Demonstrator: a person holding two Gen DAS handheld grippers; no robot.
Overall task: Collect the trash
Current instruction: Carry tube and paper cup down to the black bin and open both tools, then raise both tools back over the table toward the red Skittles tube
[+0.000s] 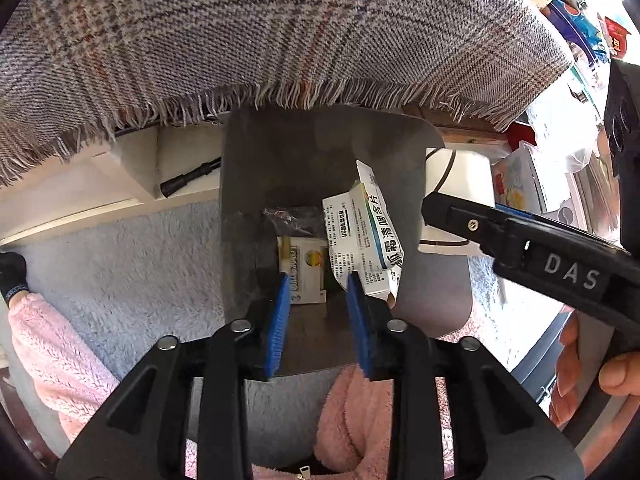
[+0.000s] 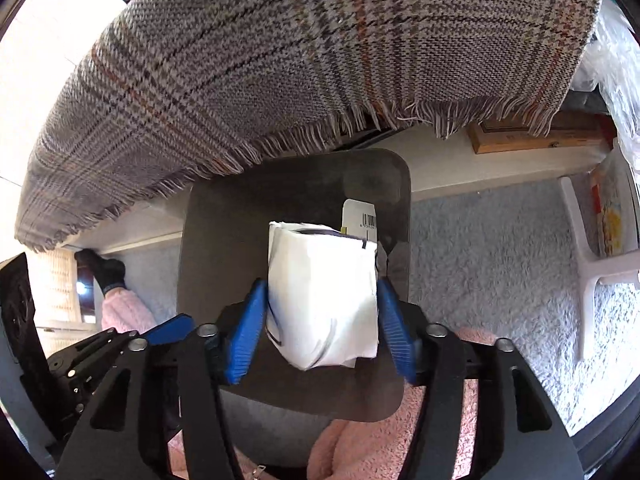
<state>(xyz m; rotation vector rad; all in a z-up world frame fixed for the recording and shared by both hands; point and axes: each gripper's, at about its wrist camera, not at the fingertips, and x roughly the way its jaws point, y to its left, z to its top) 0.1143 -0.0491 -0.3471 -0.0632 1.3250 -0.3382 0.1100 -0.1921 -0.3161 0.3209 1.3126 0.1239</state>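
A: Which is the largest element in both views?
B: The plaid fringed cloth (image 1: pixel 280 28) spans the top, draped over a table edge; its fringe hangs above the bin. Beneath it lies a pale shaggy carpet (image 1: pixel 132 264).

A: And the receptacle?
B: A dark grey bin (image 1: pixel 248 184) with rounded corners stands on the carpet, directly under both tongs. Pink fleece sleeves or trousers of the person (image 1: pixel 44 336) show beside and below it.

A: What does the bin hold?
B: In the left wrist view, a small white-and-green box (image 1: pixel 306 276) lies at the bottom, with a crumpled clear wrapper (image 1: pixel 292 216) behind it.

A: State of the left tongs?
B: The left tongs (image 1: pixel 320 312) stand partly open above the bin mouth. A creased white medicine carton (image 1: pixel 366 236) with blue and green print leans against the outer side of one blue pad (image 1: pixel 356 320); the gap between the pads is unoccupied, so nothing is gripped.

A: State of the right tongs?
B: The right tongs (image 2: pixel 324 328) are spread wide. A white crumpled paper bundle (image 2: pixel 324 296) sits between the pads over the bin opening; daylight shows on either side, so the pads do not press it. A card with a barcode (image 2: pixel 362 220) shows just behind it.
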